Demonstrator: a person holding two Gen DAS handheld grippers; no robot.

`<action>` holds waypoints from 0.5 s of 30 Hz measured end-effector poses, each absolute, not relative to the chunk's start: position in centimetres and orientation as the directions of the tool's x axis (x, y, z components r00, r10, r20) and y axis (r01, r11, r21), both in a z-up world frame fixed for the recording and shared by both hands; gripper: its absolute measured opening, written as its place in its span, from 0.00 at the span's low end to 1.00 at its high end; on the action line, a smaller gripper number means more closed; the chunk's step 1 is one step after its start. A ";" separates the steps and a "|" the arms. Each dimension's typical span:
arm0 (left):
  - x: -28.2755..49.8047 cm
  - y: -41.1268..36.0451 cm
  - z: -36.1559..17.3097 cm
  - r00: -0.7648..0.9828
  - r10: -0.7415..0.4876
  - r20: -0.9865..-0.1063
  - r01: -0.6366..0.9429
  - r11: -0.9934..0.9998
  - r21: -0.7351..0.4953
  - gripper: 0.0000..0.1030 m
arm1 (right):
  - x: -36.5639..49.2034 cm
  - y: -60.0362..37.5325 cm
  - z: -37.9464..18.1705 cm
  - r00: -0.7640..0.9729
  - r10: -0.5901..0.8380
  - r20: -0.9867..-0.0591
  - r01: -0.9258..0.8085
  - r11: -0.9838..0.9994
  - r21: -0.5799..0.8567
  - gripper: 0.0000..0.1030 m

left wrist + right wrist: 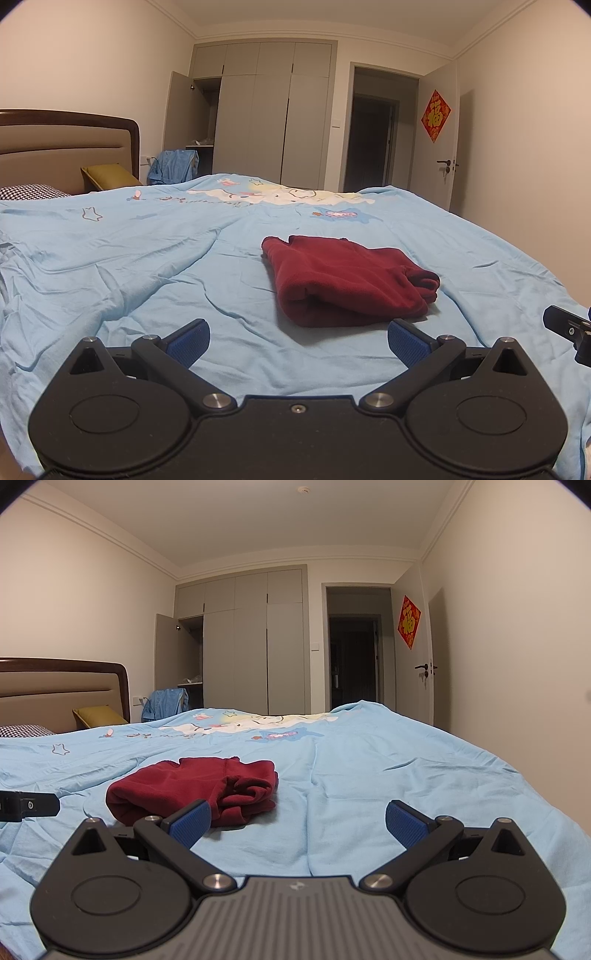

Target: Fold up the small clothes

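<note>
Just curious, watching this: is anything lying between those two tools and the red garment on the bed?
Nothing visible. Only bare blue bedsheet separates the open left tool from the folded red garment, and the open right tool also has only sheet before it.

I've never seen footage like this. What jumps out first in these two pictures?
A dark red folded garment lies alone on the pale blue cartoon-print bedspread, the strongest colour in the room. At the bottom of each view a black gripper with blue-padded fingers stands open and empty just short of it: the left gripper and the right gripper. On the open door at the far right hangs a red and gold diamond decoration.
</note>
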State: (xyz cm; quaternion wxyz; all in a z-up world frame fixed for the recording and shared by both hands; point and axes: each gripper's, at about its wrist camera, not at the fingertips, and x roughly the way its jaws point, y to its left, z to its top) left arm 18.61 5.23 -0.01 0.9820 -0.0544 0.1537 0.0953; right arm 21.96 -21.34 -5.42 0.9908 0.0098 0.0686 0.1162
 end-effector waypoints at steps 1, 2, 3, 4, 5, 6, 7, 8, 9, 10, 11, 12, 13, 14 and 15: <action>18.6 5.2 0.0 0.935 0.170 -0.312 -0.204 0.976 -0.077 0.99 | 22.0 -21.3 -5.4 0.964 0.232 -0.134 -0.229 0.973 0.035 1.00; 18.6 5.2 0.0 0.935 0.170 -0.312 -0.204 0.976 -0.078 0.99 | 22.0 -21.3 -5.4 0.964 0.232 -0.134 -0.229 0.973 0.035 1.00; 18.6 5.2 0.0 0.935 0.170 -0.312 -0.204 0.976 -0.078 0.99 | 22.0 -21.3 -5.4 0.964 0.232 -0.134 -0.229 0.973 0.036 1.00; 18.6 5.2 0.0 0.935 0.170 -0.312 -0.204 0.976 -0.078 0.99 | 22.0 -21.3 -5.4 0.963 0.232 -0.134 -0.229 0.973 0.036 1.00; 18.6 5.2 0.0 0.935 0.170 -0.312 -0.204 0.976 -0.078 0.99 | 22.0 -21.3 -5.4 0.963 0.232 -0.134 -0.229 0.973 0.036 1.00; 18.6 5.2 0.0 0.935 0.170 -0.312 -0.204 0.976 -0.078 0.99 | 21.9 -21.3 -5.4 0.964 0.232 -0.134 -0.229 0.973 0.036 1.00; 18.6 5.2 0.0 0.935 0.170 -0.312 -0.204 0.976 -0.078 0.99 | 21.9 -21.3 -5.4 0.964 0.232 -0.134 -0.229 0.973 0.036 1.00; 18.6 5.2 0.0 0.934 0.170 -0.313 -0.204 0.976 -0.078 0.99 | 21.9 -21.3 -5.4 0.964 0.231 -0.134 -0.229 0.973 0.036 1.00; 18.6 5.2 0.0 0.935 0.170 -0.312 -0.204 0.976 -0.078 0.99 | 21.9 -21.4 -5.4 0.964 0.232 -0.134 -0.229 0.973 0.036 1.00; 18.6 5.2 0.0 0.934 0.170 -0.313 -0.204 0.976 -0.078 0.99 | 21.9 -21.3 -5.4 0.964 0.232 -0.134 -0.229 0.973 0.036 1.00; 18.6 5.3 0.0 0.934 0.170 -0.313 -0.204 0.976 -0.078 0.99 | 21.9 -21.3 -5.4 0.963 0.231 -0.135 -0.229 0.973 0.036 1.00; 18.6 5.3 0.0 0.935 0.170 -0.312 -0.203 0.976 -0.078 0.99 | 22.0 -21.3 -5.5 0.963 0.231 -0.136 -0.229 0.973 0.036 1.00; 18.6 5.3 0.0 0.935 0.170 -0.312 -0.203 0.976 -0.079 0.99 | 22.0 -21.3 -5.5 0.963 0.232 -0.136 -0.229 0.973 0.036 1.00; 18.6 5.3 0.0 0.935 0.170 -0.312 -0.204 0.976 -0.079 0.99 | 22.0 -21.3 -5.5 0.963 0.231 -0.135 -0.229 0.973 0.036 1.00; 18.6 5.3 0.0 0.935 0.170 -0.313 -0.204 0.976 -0.079 0.99 | 22.0 -21.3 -5.5 0.963 0.232 -0.135 -0.229 0.973 0.036 1.00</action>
